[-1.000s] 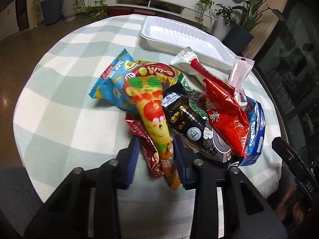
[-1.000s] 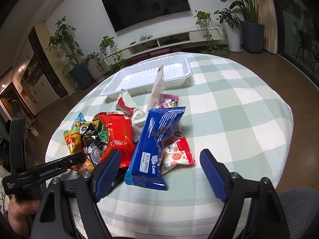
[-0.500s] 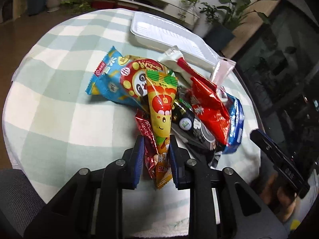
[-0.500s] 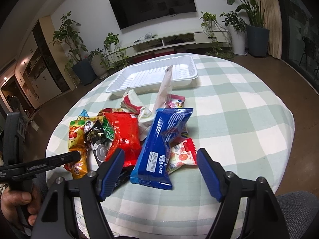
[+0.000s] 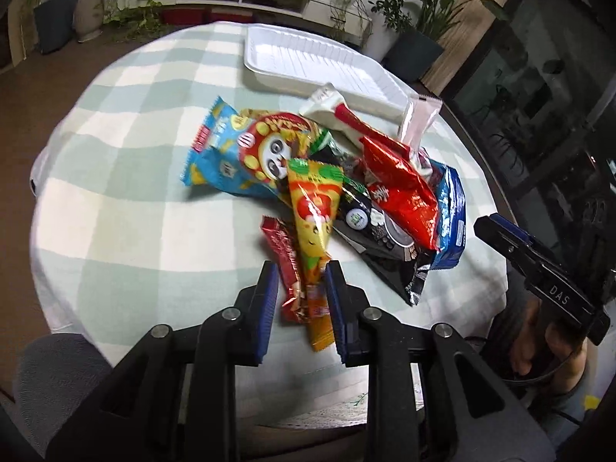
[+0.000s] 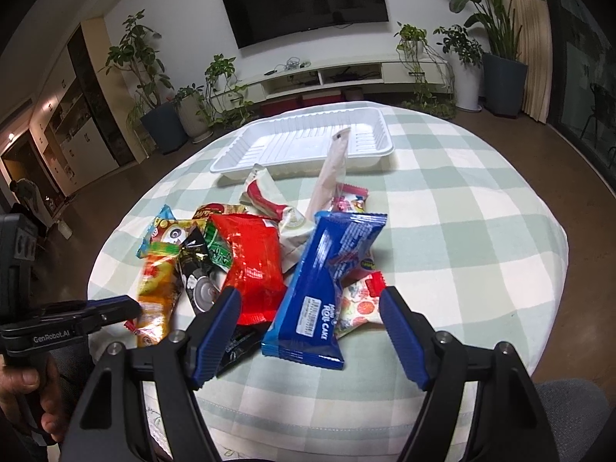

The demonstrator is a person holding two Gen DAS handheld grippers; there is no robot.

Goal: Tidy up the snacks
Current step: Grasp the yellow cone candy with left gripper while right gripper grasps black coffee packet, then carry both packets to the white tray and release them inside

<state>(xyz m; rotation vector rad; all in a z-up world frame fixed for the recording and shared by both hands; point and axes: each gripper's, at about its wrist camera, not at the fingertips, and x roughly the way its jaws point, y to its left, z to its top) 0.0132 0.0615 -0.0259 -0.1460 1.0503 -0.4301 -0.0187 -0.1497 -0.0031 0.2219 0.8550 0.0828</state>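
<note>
A heap of snack packets lies on the checked tablecloth [image 6: 462, 231]. My left gripper [image 5: 301, 269] is shut on the narrow tail of a yellow cone-shaped packet [image 5: 313, 208], and a thin red wrapper [image 5: 283, 246] is caught beside it between the pads. From the right wrist view that packet [image 6: 156, 288] hangs at the left gripper's tip [image 6: 115, 308]. My right gripper [image 6: 308, 296] stands open at the heap's near side. A blue roll-cake pack [image 6: 331, 277] lies between its fingers, untouched, with a red bag [image 6: 250, 261] to the left.
An empty white ribbed tray [image 6: 308, 142] sits beyond the heap at the table's far side. A black packet [image 5: 385, 246], a blue panda packet [image 5: 231, 154] and an upright pink sachet [image 6: 331, 169] are in the heap. A grey chair [image 5: 50, 369] is by the near edge.
The left jaws came together on the yellow cone packet's tail and the red wrapper, and the packet shifted a little. The right gripper's jaws narrowed slightly.
</note>
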